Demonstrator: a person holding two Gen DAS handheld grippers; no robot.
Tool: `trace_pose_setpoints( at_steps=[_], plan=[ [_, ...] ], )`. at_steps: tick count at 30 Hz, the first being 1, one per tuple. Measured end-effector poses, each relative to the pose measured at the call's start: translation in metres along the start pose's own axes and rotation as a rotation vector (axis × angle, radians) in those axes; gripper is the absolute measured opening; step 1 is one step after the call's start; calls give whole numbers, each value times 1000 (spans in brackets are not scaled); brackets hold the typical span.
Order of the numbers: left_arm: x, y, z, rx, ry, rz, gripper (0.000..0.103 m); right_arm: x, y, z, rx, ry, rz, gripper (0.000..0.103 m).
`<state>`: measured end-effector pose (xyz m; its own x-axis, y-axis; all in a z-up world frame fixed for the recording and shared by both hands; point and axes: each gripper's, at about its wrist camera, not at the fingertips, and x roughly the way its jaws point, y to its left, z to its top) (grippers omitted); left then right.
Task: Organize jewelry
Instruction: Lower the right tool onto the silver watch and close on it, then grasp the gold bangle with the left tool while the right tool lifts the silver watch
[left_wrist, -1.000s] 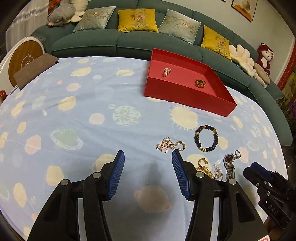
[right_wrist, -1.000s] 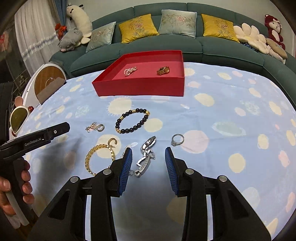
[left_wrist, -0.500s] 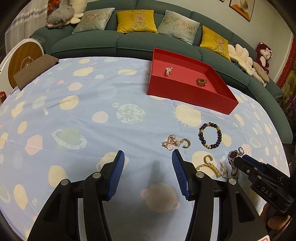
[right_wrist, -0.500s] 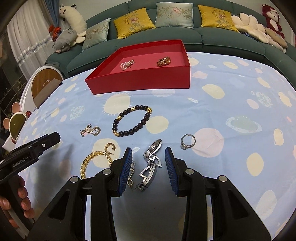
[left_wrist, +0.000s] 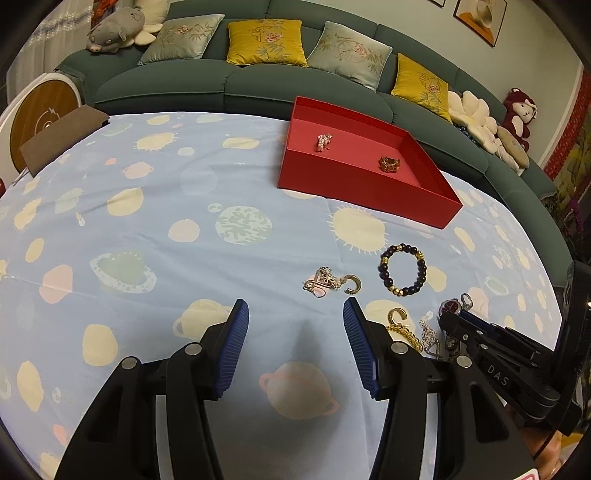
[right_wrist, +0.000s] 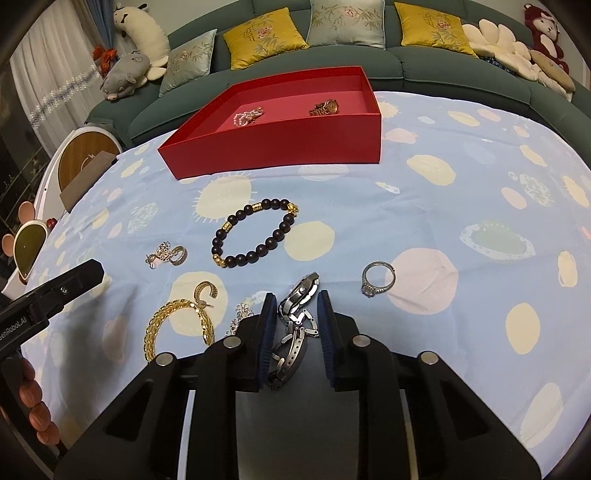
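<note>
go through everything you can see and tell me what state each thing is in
Left gripper: open, empty, above the cloth.
Right gripper: open, straddling the silver watch.
Silver watch: on the cloth, band unclasped.
Red box: lidless, holds pearl piece and gold watch.
Bead bracelet: flat on the cloth.

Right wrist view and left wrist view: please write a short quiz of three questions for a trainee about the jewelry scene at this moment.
1. True or false: the red tray holds no jewelry yet.
2. Which item lies between the fingers of the right gripper? A) beaded bracelet B) silver watch C) silver ring
3. Fill in: the left gripper is ____ and holds nothing.

Key
1. False: a pearl piece and a gold watch lie inside it.
2. B; the jaws stand on either side of the watch, not yet closed on it.
3. open
</note>
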<state>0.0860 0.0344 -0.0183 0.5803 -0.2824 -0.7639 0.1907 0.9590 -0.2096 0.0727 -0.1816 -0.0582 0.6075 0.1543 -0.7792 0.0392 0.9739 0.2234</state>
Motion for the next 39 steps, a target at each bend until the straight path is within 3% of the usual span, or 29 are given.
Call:
trace_pose_setpoints(
  at_steps=[2,17,24,30,37,39],
  plan=[
    [1,-3,-1,4,3,-5,52,0,0,0,-4,1,5,14],
    [13,-44,-20,84,65,-76,52,-34,-5,-1,9,-65,33,14],
    [30,-59,-31,125,110,-56,49,-38,-12,-3,22,-65,30,14],
    [33,-63,-34,149,92,-35,37,-43,-18,-4,34,-76,28,13],
    [33,-67,-35,179,98,-53,6,-45,-20,-5,40,-81,26,13],
    [34,-67,-35,178,103,-63,3,-46,-20,-4,41,-83,26,13]
  ],
)
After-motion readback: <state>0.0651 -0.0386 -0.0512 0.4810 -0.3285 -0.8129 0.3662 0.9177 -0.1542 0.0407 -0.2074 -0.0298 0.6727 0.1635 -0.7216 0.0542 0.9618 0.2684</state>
